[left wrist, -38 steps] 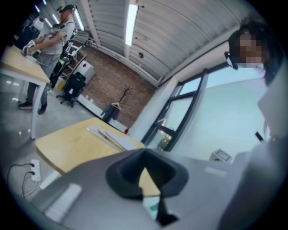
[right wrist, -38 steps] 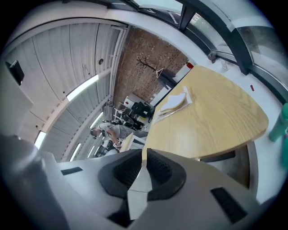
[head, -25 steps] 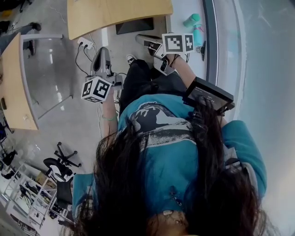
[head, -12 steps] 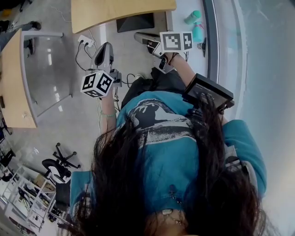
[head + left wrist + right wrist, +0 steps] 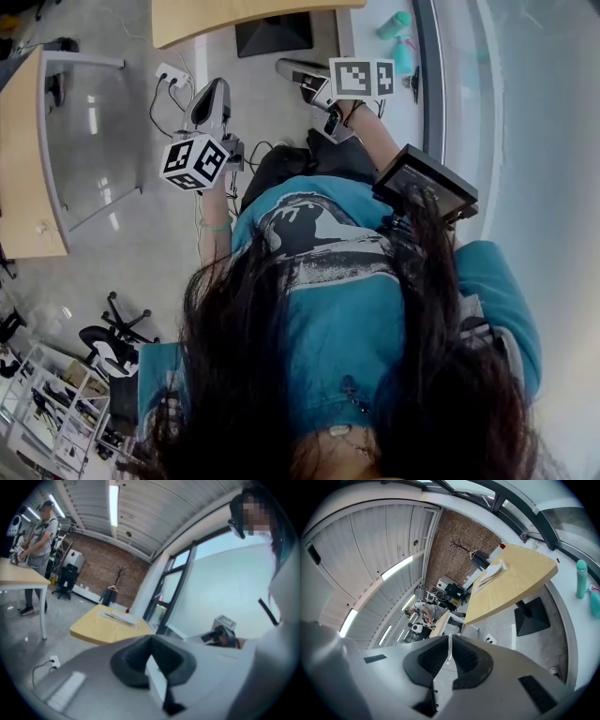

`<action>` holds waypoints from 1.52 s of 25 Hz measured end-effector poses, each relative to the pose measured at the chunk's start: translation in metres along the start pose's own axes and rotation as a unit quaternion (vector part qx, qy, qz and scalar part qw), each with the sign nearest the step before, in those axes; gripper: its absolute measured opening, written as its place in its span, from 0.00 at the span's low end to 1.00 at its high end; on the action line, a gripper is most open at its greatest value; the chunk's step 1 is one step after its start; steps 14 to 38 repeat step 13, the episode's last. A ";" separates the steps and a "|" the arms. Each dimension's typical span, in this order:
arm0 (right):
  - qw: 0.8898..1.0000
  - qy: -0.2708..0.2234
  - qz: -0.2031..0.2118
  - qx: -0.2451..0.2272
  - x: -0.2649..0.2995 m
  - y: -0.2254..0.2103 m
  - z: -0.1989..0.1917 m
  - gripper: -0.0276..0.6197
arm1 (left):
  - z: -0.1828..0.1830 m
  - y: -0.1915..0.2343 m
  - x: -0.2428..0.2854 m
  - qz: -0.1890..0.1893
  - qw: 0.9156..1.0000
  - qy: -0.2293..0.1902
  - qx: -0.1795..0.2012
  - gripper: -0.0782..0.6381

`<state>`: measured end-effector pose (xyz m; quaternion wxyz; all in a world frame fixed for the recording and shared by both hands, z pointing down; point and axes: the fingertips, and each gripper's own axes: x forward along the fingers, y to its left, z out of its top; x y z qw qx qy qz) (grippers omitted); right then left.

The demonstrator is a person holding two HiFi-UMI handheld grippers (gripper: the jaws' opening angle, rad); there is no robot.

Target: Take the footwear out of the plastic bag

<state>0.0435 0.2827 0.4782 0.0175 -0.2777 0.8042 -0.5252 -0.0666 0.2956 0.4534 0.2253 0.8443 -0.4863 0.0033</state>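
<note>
L gripper [image 5: 150, 643] shut, R gripper [image 5: 449, 644] nearly shut — both empty; 2 teal bottles [image 5: 395, 24].

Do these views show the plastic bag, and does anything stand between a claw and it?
No bag or footwear shows in any view, so a blockage cannot be judged. The left claw and the right claw are both shut and empty.

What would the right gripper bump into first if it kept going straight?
Nothing close: the right gripper has open floor ahead, then probably the far wooden table, though depth is hard to judge.
</note>
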 end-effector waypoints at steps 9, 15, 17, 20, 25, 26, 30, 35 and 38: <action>1.000 0.008 -0.005 0.000 0.001 -0.003 -0.004 0.10 | -0.004 0.005 -0.005 0.006 1.000 -0.006 -0.010 0.10; 1.000 0.011 -0.010 0.004 0.002 -0.005 -0.006 0.10 | -0.007 0.006 -0.008 0.007 1.000 -0.003 -0.014 0.10; 1.000 0.011 -0.010 0.004 0.002 -0.005 -0.006 0.10 | -0.007 0.006 -0.008 0.007 1.000 -0.003 -0.014 0.10; 1.000 0.011 -0.010 0.004 0.002 -0.005 -0.006 0.10 | -0.007 0.006 -0.008 0.007 1.000 -0.003 -0.014 0.10; 1.000 0.011 -0.010 0.004 0.002 -0.005 -0.006 0.10 | -0.007 0.006 -0.008 0.007 1.000 -0.003 -0.014 0.10; 1.000 0.011 -0.010 0.004 0.002 -0.005 -0.006 0.10 | -0.007 0.006 -0.008 0.007 1.000 -0.003 -0.014 0.10; 1.000 0.011 -0.010 0.004 0.002 -0.005 -0.006 0.10 | -0.007 0.006 -0.008 0.007 1.000 -0.003 -0.014 0.10; 1.000 0.011 -0.010 0.004 0.002 -0.005 -0.006 0.10 | -0.007 0.006 -0.008 0.007 1.000 -0.003 -0.014 0.10; 1.000 0.011 -0.010 0.004 0.002 -0.005 -0.006 0.10 | -0.007 0.006 -0.008 0.007 1.000 -0.003 -0.014 0.10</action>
